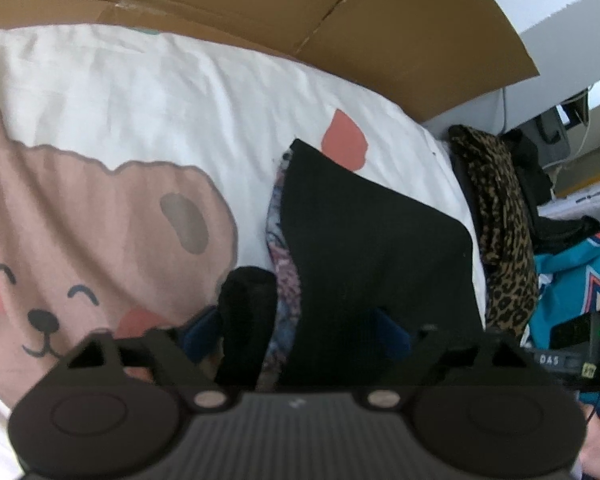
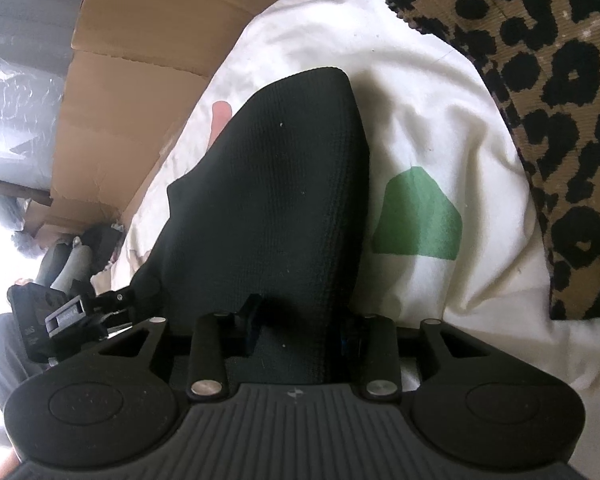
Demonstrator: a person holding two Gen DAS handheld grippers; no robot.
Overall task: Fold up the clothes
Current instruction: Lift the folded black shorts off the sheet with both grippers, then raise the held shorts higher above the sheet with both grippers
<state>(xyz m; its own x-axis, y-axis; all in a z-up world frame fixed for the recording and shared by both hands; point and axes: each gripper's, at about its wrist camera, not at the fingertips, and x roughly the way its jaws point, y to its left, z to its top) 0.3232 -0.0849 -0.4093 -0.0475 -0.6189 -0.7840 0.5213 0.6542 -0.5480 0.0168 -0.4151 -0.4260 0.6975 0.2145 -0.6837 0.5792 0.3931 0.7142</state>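
The black garment (image 1: 364, 240) lies on a bed, on a white cover (image 1: 160, 88) printed with a bear face, near the cover's right side. A patterned lining or second layer (image 1: 278, 216) shows along its left edge; which it is cannot be told.

Left tongs (image 1: 296, 330): jaws apart, blue pads on either side of bunched black cloth. Whether the pads press on it cannot be told; the view is blurred and the fabric hides the contact.

Right tongs (image 2: 300, 326): jaws narrow, with the garment's near end running between the blue pads. It looks gripped, and is judged clamped on the black garment.

Handling, as judged: a soft knit, light, limp, with no stiffness of its own. It will sag and drape from any hold and is not fragile. A thick edge or doubled fold gives the pads the best bite; a single layer may slip out. Corners or hem ends suit folding best.

Count: one black garment in work. One leopard-print item (image 1: 500, 216) at the bed's right edge. One teal garment (image 1: 564, 276) beyond it. One cardboard sheet (image 1: 380, 20) behind the bed. Two tongs.
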